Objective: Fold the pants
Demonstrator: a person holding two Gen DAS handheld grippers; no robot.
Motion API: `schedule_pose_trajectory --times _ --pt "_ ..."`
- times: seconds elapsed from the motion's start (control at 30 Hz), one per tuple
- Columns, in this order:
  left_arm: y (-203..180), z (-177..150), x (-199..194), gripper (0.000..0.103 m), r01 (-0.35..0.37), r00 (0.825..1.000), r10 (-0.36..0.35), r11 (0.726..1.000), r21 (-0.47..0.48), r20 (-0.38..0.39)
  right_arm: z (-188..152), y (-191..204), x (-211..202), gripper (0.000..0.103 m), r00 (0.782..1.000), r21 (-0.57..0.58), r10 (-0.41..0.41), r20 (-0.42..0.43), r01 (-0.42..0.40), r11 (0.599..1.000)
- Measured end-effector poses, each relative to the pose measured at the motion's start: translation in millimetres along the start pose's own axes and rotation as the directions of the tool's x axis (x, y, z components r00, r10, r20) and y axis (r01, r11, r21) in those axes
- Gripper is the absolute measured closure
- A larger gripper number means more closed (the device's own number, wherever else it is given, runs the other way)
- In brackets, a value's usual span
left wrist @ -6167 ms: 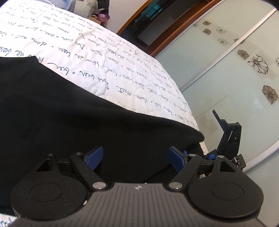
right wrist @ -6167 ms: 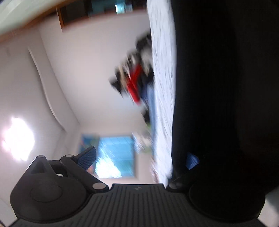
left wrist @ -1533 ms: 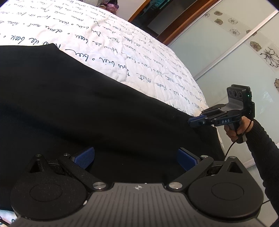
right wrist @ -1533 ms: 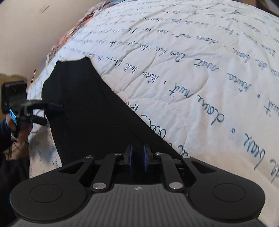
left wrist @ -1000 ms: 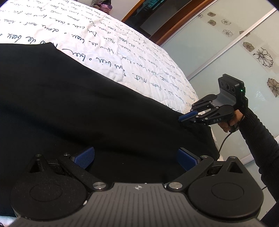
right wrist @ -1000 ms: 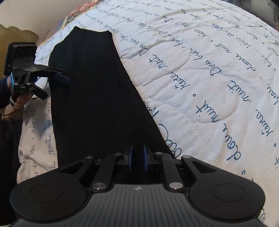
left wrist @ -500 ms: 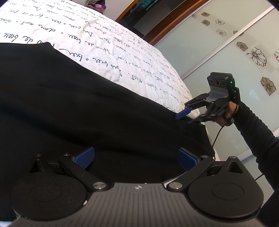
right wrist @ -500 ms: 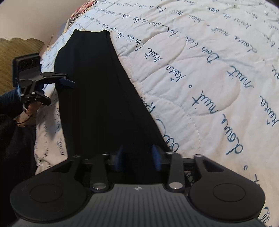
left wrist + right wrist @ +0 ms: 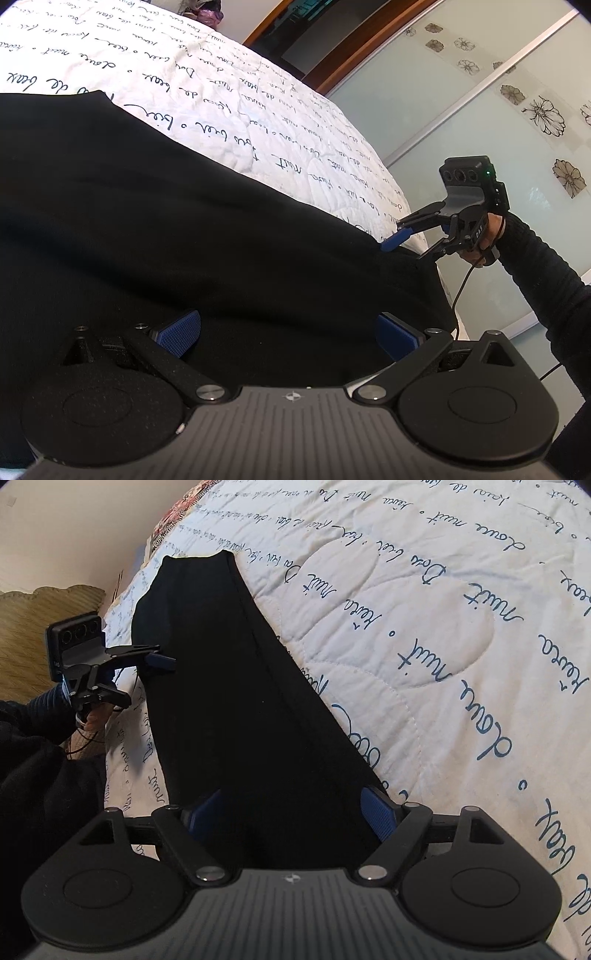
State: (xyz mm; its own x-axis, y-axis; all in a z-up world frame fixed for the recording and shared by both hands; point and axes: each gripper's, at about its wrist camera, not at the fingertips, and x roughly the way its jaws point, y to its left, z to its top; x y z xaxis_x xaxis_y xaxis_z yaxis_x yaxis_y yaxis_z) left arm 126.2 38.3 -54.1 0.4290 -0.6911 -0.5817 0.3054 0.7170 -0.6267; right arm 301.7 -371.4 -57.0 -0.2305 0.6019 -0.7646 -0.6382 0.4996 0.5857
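Black pants [image 9: 184, 229] lie flat as a long strip [image 9: 236, 709] on a white quilt with blue handwriting. My left gripper [image 9: 288, 334] is open, its blue pads spread over the pants near one end; it also shows in the right wrist view [image 9: 155, 672] at the strip's left edge. My right gripper [image 9: 291, 816] is open, its pads straddling the near end of the pants. In the left wrist view the right gripper [image 9: 399, 243] hovers open at the pants' far corner.
The quilt [image 9: 424, 627] covers the bed. Glass wardrobe doors with flower prints [image 9: 517, 122] stand beyond the bed's edge. A beige wall and a yellowish mat [image 9: 40, 635] are on the other side. My dark sleeves [image 9: 546, 277] reach in.
My right gripper was shut on the pants' corner and has opened wide, letting the fabric go. My left gripper stayed open and barely moved.
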Motion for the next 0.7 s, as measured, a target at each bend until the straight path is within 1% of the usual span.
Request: schedule_pose_trajectory --times 0.1,0.13,0.17,0.2,0.23,0.27,0.3,0.4,0.47,0.5,0.53,0.6,0.63,0.7 --pt "0 0 0 0.001 0.001 1.000 -0.001 1.000 -0.001 -0.001 1 -8 4 0.021 0.996 0.042 0.086 -0.027 -0.084 0.996" --pt "0 -1 0 0.001 0.001 1.000 -0.001 1.000 0.001 0.001 1 -11 4 0.023 0.995 0.051 0.099 -0.029 -0.097 0.994" --pt "-1 -1 0 0.001 0.000 1.000 0.000 1.000 0.003 0.003 2 -13 3 0.026 0.994 0.057 0.110 -0.028 -0.108 0.992" --pt "-1 -2 0 0.001 -0.001 1.000 0.001 1.000 0.007 0.004 3 -16 1 0.031 0.989 0.079 0.143 -0.025 -0.140 0.987" --pt "-1 -2 1 0.001 -0.002 1.000 0.002 1.000 0.011 0.004 3 -17 -1 0.039 0.985 0.094 0.169 -0.023 -0.167 0.982" --pt "-1 -3 1 0.001 -0.003 1.000 0.003 1.000 0.013 0.005 4 -14 -1 0.044 0.985 0.080 0.168 -0.034 -0.164 0.983" --pt "-1 -3 1 0.001 -0.004 1.000 0.004 1.000 0.013 0.006 5 -10 -1 0.046 0.987 0.058 0.150 -0.053 -0.147 0.987" --pt "-1 -4 1 0.001 0.000 1.000 0.000 1.000 0.014 0.007 6 -6 9 0.046 0.986 0.040 0.138 -0.097 -0.135 0.990" --pt "-1 -4 1 0.001 0.001 1.000 -0.001 1.000 0.017 0.007 7 -11 16 0.046 0.983 0.066 0.158 -0.090 -0.153 0.986" --pt "-1 -4 1 0.001 0.000 1.000 0.000 1.000 0.019 0.005 7 -12 19 0.048 0.982 0.071 0.167 -0.086 -0.161 0.984" --pt "-2 -4 1 0.001 -0.001 1.000 0.001 1.000 0.021 0.005 8 -13 22 0.066 0.984 0.071 0.158 -0.079 -0.152 0.986" --pt "-2 -4 1 0.001 0.000 1.000 0.000 1.000 0.026 0.008 7 -12 30 0.095 0.989 0.063 0.108 -0.096 -0.102 0.993" --pt "-1 -4 1 0.001 -0.001 1.000 0.000 1.000 0.028 0.012 6 -9 32 0.096 0.990 0.052 0.104 -0.095 -0.099 0.994" --pt "-2 -5 1 0.001 -0.004 1.000 0.003 1.000 0.031 0.019 6 1 31 0.097 0.995 0.020 0.057 -0.081 -0.055 0.998"
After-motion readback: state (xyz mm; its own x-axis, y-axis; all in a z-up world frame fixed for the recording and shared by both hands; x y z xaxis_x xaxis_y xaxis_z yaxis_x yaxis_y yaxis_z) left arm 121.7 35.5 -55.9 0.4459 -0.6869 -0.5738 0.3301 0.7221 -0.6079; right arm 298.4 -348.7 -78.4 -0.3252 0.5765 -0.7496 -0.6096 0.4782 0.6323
